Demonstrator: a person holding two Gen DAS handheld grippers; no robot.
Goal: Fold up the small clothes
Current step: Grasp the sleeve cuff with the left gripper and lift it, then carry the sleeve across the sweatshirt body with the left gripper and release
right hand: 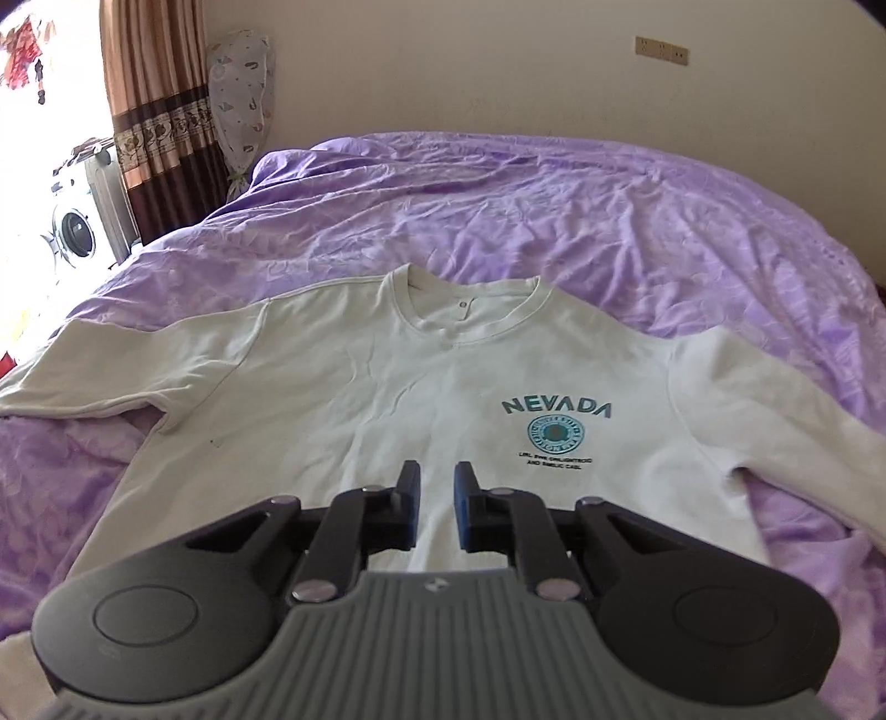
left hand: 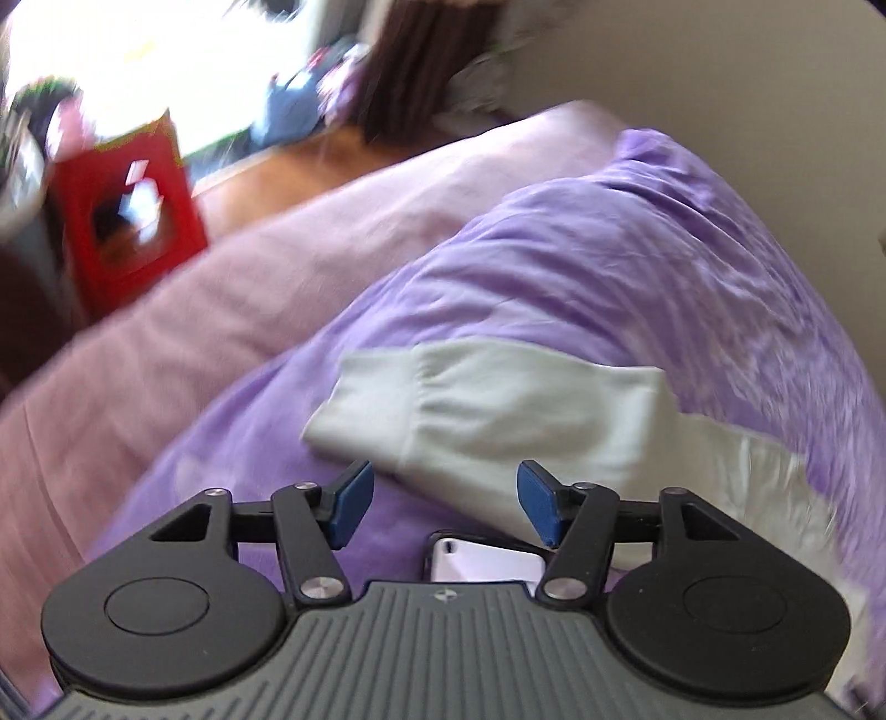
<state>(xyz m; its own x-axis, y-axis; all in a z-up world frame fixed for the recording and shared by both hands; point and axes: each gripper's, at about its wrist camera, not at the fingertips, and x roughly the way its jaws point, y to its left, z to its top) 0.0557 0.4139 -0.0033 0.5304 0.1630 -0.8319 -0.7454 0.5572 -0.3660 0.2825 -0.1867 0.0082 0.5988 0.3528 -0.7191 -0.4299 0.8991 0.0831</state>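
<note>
Claws: left claw (left hand: 443,507) spread, empty, over the sleeve cuff (left hand: 387,399); right claw (right hand: 437,507) nearly clenched, empty.
Sweatshirt (right hand: 387,399): flat, face-up on the purple bed (right hand: 609,221).
Advice: pinch cuff edge cleanly, fold sleeve across chest.

**Daylight from the window, one view smeared**

The left wrist view is motion-blurred throughout; its window (left hand: 111,50) at the upper left is blown out to white, and the red box (left hand: 130,205) beneath it is streaked; the right wrist view is sharper, evenly lit, with the same glare along its left edge; both bend at the corners, where the purple bedcover (right hand: 637,221) curves.
</note>
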